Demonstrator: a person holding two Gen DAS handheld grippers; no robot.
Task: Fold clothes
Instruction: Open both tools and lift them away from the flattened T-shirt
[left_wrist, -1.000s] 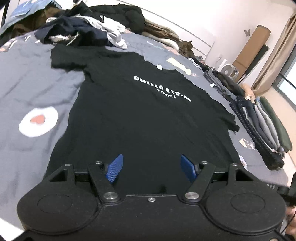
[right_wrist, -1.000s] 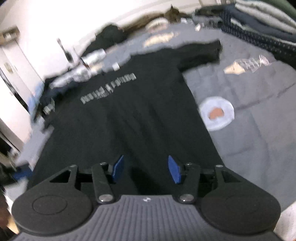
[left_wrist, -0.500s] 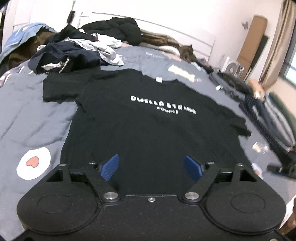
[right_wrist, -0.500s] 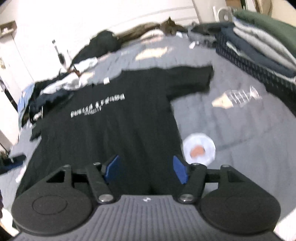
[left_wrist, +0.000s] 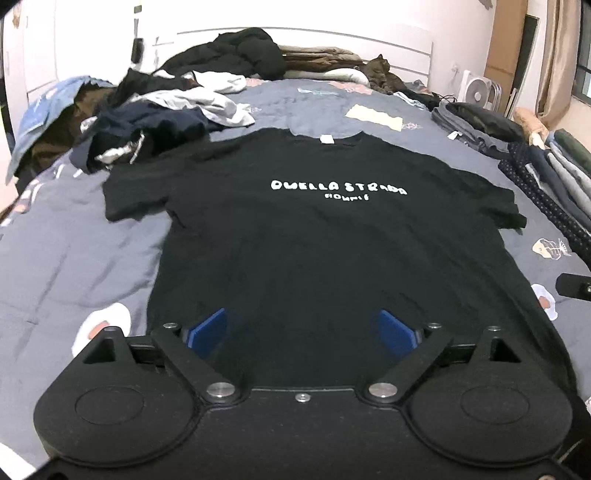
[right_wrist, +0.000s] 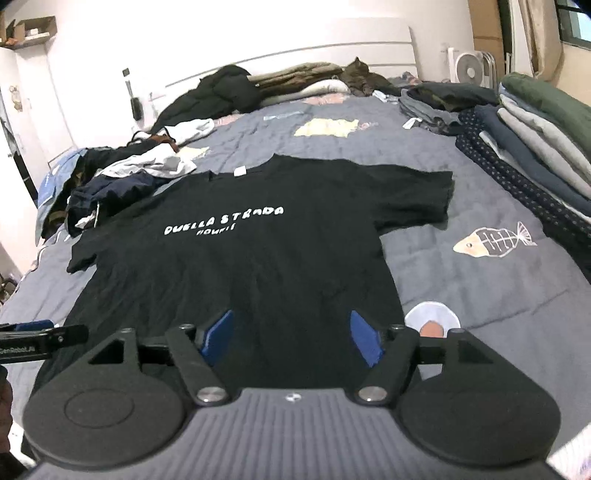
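Both grippers, just opening, empty above T-shirt (left_wrist: 314, 258).

The black T-shirt (left_wrist: 332, 251) ahead of both grippers is soft matt cotton-looking cloth with chalky white print. Under it, the grey bedspread (right_wrist: 498, 295) looks quilted and slightly puckered. The left gripper (left_wrist: 303, 332) is matt black plastic — blue rubbery-looking pads, shiny metal pivot screws. The right gripper (right_wrist: 291, 332) is the same, plus a ribbed grey plastic body.
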